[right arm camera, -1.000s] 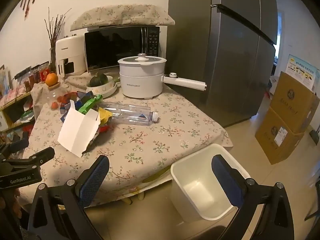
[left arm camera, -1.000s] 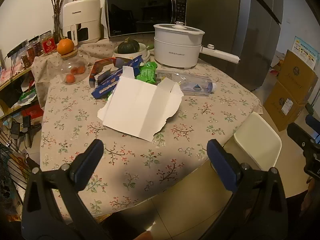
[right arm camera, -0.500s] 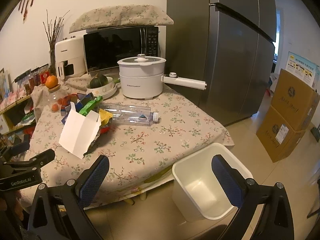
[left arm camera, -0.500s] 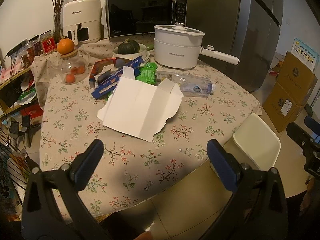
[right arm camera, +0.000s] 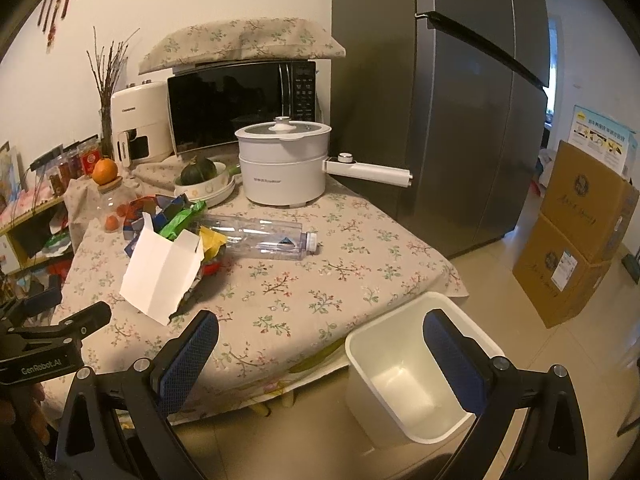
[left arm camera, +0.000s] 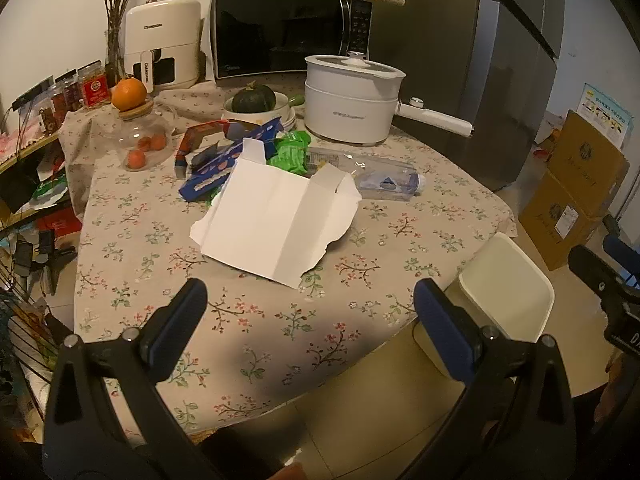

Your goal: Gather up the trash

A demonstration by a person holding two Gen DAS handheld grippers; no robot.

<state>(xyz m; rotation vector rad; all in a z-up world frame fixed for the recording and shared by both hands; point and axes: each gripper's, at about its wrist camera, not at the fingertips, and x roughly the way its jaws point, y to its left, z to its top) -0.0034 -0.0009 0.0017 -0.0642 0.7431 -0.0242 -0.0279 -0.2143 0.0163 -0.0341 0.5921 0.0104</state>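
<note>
A flattened white carton (left arm camera: 276, 220) lies on the floral tablecloth (left arm camera: 240, 320); it also shows in the right wrist view (right arm camera: 160, 270). Behind it lie a green wrapper (left arm camera: 292, 152), a blue box (left arm camera: 224, 164) and a clear plastic bottle (left arm camera: 380, 178), which also shows in the right wrist view (right arm camera: 260, 236). A white bin (right arm camera: 412, 372) stands on the floor by the table's right corner, seen too in the left wrist view (left arm camera: 508, 292). My left gripper (left arm camera: 310, 316) is open and empty above the table's near edge. My right gripper (right arm camera: 320, 352) is open and empty, near the bin.
A white pot (left arm camera: 352, 100) with a long handle, a bowl holding a green squash (left arm camera: 254, 100), a glass jar (left arm camera: 138, 136) with an orange on top, a microwave (left arm camera: 288, 32) and an air fryer (left arm camera: 160, 56) stand at the back. A fridge (right arm camera: 440, 100) and cardboard boxes (right arm camera: 576, 232) are right.
Both views have shifted slightly; the right gripper has risen a little toward the table. Nothing on the table moved.
</note>
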